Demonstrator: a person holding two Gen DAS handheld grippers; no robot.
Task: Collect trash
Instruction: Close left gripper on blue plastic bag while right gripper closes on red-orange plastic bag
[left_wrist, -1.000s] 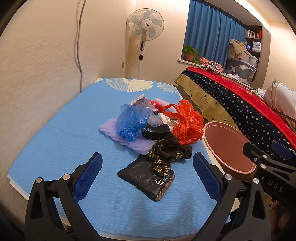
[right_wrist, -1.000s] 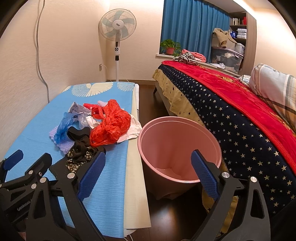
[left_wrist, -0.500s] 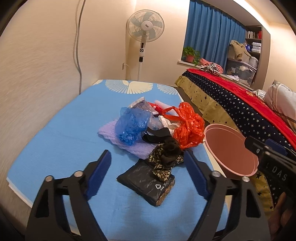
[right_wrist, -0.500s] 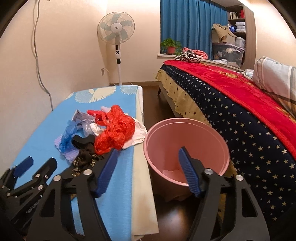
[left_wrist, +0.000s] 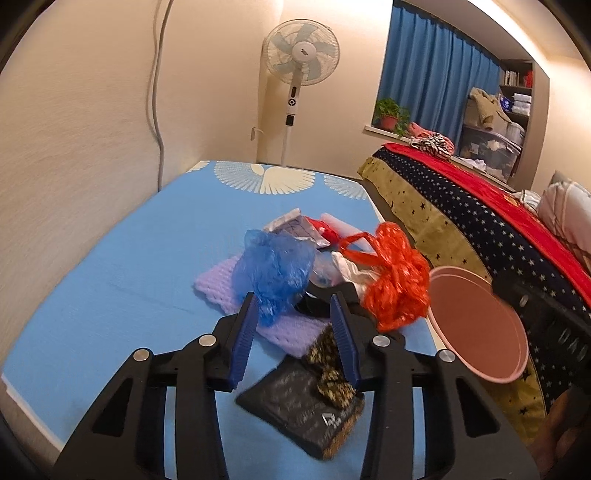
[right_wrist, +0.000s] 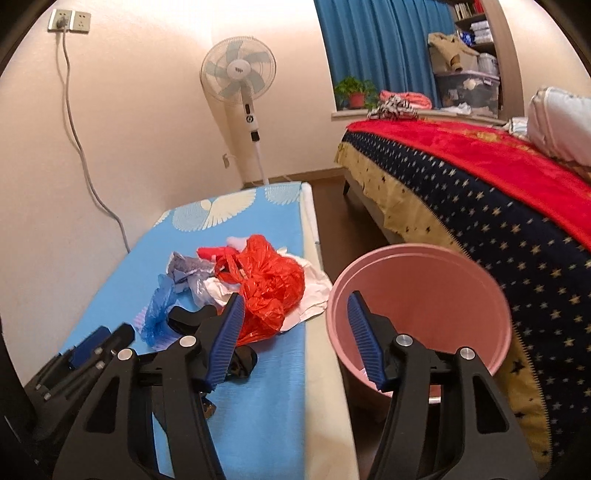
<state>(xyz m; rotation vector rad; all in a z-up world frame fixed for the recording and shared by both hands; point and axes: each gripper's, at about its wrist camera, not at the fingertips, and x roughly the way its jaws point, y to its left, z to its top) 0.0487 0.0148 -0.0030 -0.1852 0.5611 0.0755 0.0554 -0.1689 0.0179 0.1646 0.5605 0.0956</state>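
Left tool: part open, jaws just closing, gripping nothing.
Right tool: part open, jaws just closing, empty.
Trash: heaped on blue mat.
Bin: beside mat.

**Count of items on the blue mat and beside it**

We count one pink bin at centre right, one red plastic bag, one blue plastic bag, one lilac knitted cloth, one black packet at lower centre, and one standing fan at upper centre. Two grippers appear.
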